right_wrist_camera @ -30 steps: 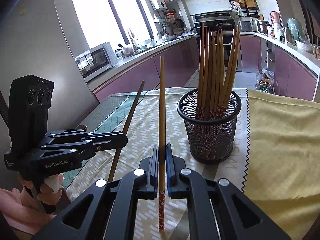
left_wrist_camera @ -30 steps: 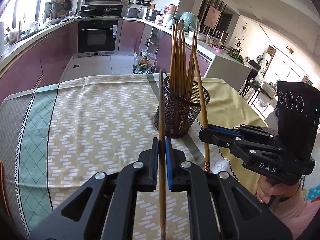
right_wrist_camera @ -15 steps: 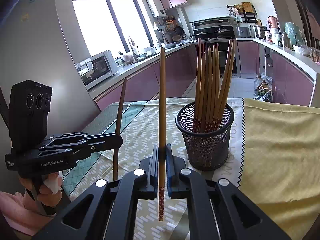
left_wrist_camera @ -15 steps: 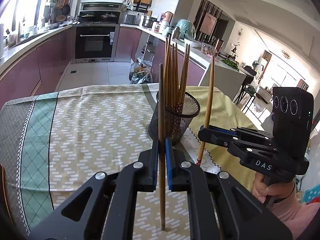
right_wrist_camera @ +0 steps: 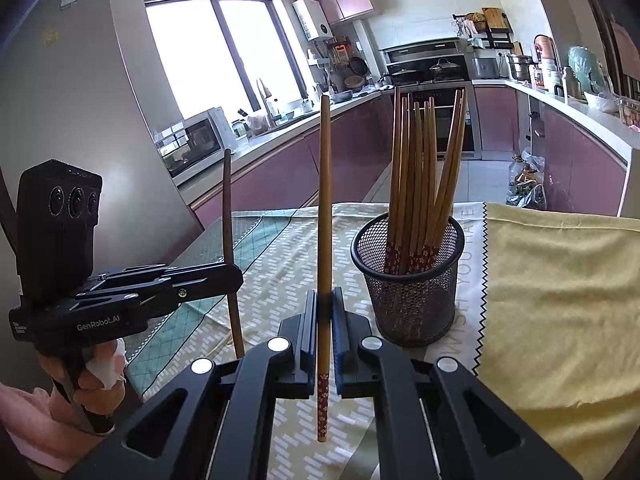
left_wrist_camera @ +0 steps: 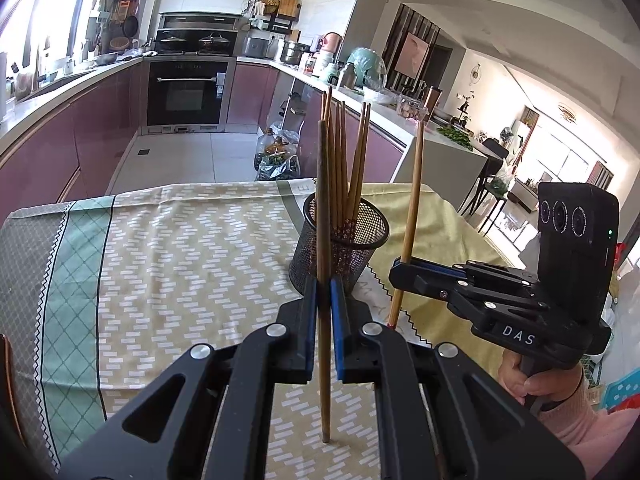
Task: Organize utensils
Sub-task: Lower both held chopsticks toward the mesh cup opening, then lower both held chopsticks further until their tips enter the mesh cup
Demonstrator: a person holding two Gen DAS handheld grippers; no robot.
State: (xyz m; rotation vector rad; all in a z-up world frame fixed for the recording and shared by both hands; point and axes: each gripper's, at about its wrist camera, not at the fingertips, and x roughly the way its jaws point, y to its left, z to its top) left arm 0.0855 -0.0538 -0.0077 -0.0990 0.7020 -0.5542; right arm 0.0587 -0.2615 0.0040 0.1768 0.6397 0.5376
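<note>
A black mesh cup (left_wrist_camera: 360, 256) stands on the tablecloth with several wooden chopsticks (left_wrist_camera: 344, 160) upright in it. My left gripper (left_wrist_camera: 324, 286) is shut on one plain wooden chopstick (left_wrist_camera: 323, 200), held upright just in front of the cup. To its right, my right gripper (left_wrist_camera: 396, 270) grips another chopstick (left_wrist_camera: 412, 200), slightly tilted, beside the cup. In the right wrist view my right gripper (right_wrist_camera: 325, 296) is shut on that chopstick (right_wrist_camera: 325, 200), red patterned end down, left of the cup (right_wrist_camera: 416, 300). The left gripper (right_wrist_camera: 236, 276) holds its chopstick (right_wrist_camera: 227, 208) further left.
A patterned beige and green tablecloth (left_wrist_camera: 180, 260) covers the table, and a yellow cloth (right_wrist_camera: 560, 300) lies right of the cup. The table's far edge drops to a kitchen floor with purple cabinets (left_wrist_camera: 100, 128). A person's hands hold both gripper handles.
Both grippers have lifted their chopsticks a little above the table. The right gripper's chopstick has swung from leaning over the cup to nearly upright beside it. Both stay shut.
</note>
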